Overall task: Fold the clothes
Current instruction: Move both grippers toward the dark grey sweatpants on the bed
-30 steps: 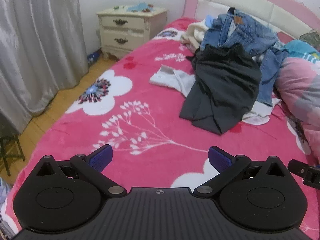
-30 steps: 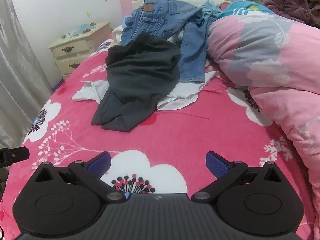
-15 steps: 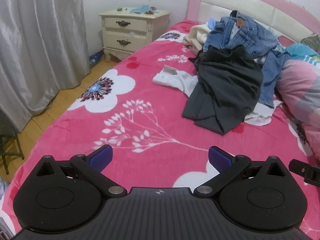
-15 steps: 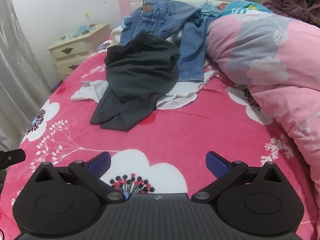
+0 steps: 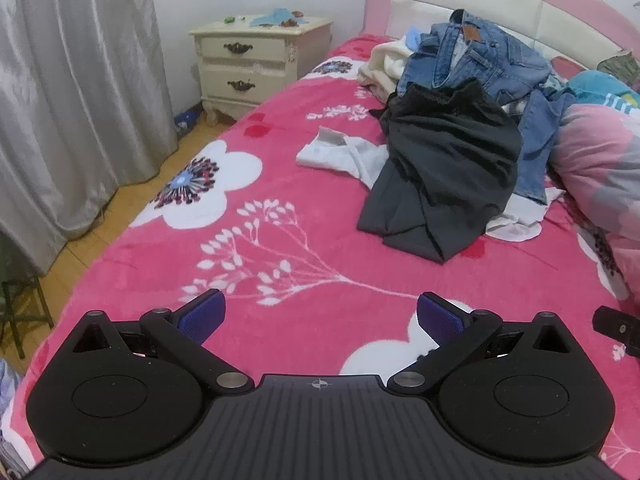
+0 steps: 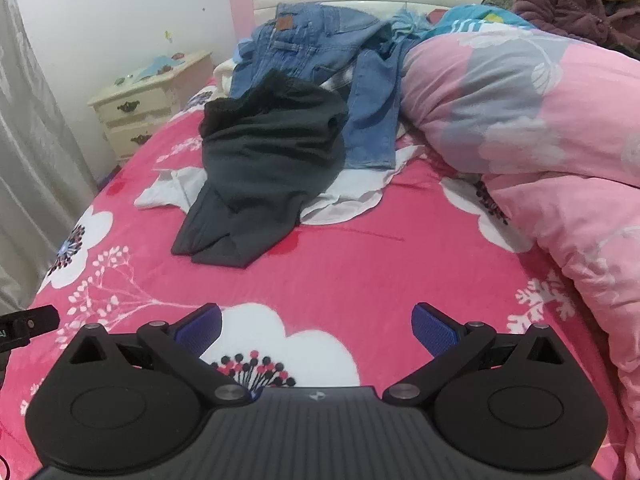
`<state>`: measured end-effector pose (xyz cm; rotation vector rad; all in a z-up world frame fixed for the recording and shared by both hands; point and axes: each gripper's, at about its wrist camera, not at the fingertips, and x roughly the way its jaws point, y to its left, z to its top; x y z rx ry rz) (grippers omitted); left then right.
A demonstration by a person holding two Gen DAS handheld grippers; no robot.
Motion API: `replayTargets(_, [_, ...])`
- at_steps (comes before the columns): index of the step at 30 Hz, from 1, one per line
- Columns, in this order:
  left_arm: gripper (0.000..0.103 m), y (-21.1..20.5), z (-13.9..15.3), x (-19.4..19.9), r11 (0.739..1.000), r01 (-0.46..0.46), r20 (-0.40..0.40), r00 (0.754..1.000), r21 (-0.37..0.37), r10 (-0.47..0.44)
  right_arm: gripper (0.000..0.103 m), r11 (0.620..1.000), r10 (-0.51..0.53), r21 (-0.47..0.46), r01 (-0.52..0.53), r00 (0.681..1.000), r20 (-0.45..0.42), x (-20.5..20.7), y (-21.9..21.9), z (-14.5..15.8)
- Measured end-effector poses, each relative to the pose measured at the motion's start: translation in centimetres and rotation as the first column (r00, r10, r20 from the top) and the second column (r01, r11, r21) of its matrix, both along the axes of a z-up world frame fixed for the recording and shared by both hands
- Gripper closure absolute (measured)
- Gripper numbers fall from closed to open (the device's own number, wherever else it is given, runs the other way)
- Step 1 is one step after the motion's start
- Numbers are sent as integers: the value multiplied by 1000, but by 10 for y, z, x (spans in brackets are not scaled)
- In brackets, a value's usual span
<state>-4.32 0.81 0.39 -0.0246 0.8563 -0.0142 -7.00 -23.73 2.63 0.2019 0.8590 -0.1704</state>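
Observation:
A pile of clothes lies at the head of a bed with a pink flowered blanket (image 5: 280,208). On top is a dark grey garment (image 5: 444,172) (image 6: 260,172), over a white shirt (image 5: 340,154) (image 6: 344,196), with blue jeans (image 5: 480,56) (image 6: 316,44) behind. My left gripper (image 5: 322,314) is open and empty, hovering over the blanket well short of the pile. My right gripper (image 6: 316,326) is open and empty too, over a white flower print.
A rolled pink floral duvet (image 6: 540,120) lies along the right side. A cream nightstand (image 5: 260,64) stands left of the bed by grey curtains (image 5: 72,100). Wood floor (image 5: 120,216) runs beside the bed's left edge. A purple jacket (image 6: 576,4) lies at the top right.
Both grippers have drifted slightly, so the pile sits a little differently in each view. Both stay open and empty.

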Motion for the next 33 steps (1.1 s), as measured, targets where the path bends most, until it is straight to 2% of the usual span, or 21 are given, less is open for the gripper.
replayTargets(8, [0, -7, 2, 2, 999, 13, -12, 1000, 34, -13, 0, 1000, -12, 19, 12, 1000, 18, -2, -7, -1])
replayTargets(22, [0, -5, 3, 4, 999, -11, -13, 1000, 35, 11, 0, 1000, -3, 7, 3, 1000, 27, -2, -8, -3])
replayTargets(33, [0, -6, 4, 8, 998, 10, -23, 1000, 66, -9, 0, 1000, 2, 11, -2, 1000, 2, 9, -3, -9])
